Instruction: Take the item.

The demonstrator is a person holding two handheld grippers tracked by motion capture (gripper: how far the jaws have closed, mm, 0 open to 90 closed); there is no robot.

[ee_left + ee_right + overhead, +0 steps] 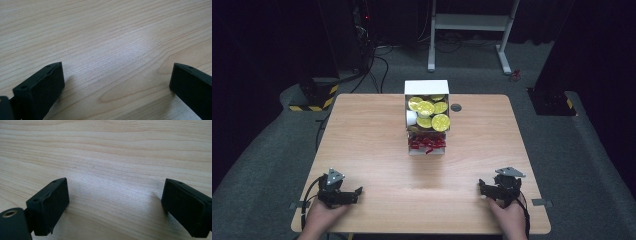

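Resting claws (357, 191) apparently well short of box (427, 87)

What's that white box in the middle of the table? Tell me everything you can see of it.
The white box looks like card. It stands at the far middle of the wooden table, apart from both grippers. Its open upper part holds round yellow-lidded cups packed together, with one white piece at their left. A lower front part holds small red items, too small to identify.

Wooden table (377, 150), white box (426, 88) of yellow-lidded cups
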